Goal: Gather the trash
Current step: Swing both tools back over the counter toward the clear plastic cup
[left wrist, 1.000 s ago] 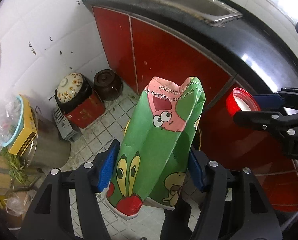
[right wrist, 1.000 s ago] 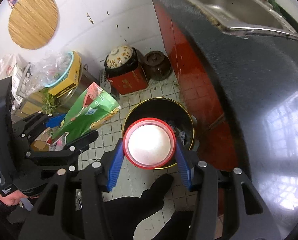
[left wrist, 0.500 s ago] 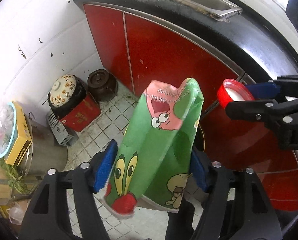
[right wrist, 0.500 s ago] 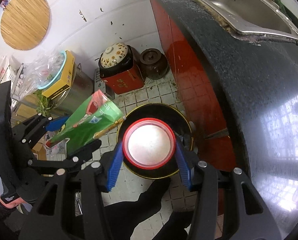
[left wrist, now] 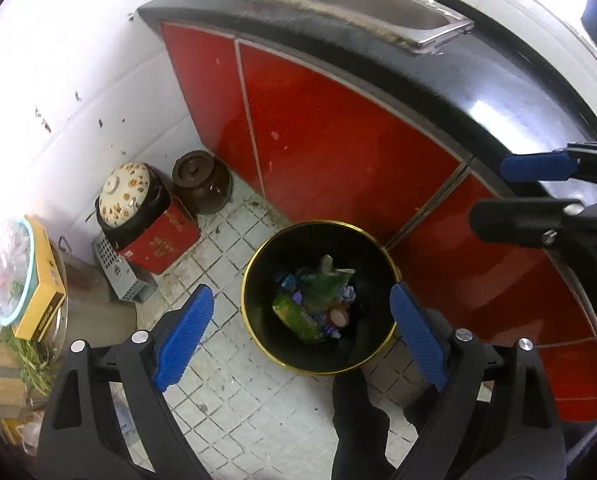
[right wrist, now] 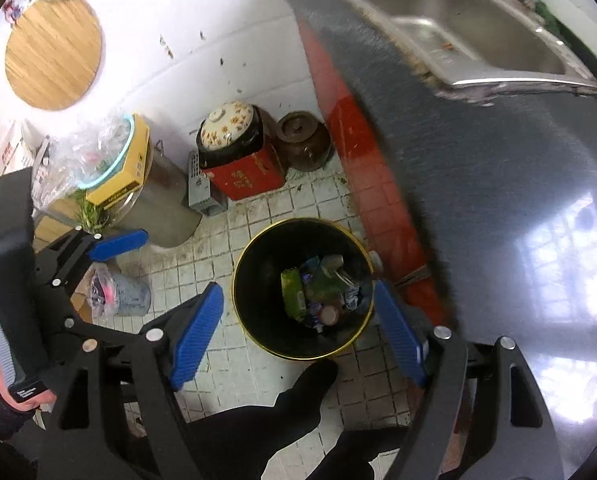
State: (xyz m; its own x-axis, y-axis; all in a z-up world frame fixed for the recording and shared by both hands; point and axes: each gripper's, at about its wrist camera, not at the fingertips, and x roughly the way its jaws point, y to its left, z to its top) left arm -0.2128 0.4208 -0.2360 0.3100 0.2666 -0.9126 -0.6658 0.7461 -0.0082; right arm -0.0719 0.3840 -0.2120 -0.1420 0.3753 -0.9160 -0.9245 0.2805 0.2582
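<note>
Left wrist: spread fingers (left wrist: 183,334) above bin (left wrist: 266,252)

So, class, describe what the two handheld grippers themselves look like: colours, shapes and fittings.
The left gripper and right gripper match: black angular frames with triangular cut-outs, silver round bolt heads, and two long fingers faced with ribbed blue pads. The left one's boxy black body carries a small white label. No cables show.

Wrappers (left wrist: 312,300) in the bin (left wrist: 258,264) are too small to read.
</note>
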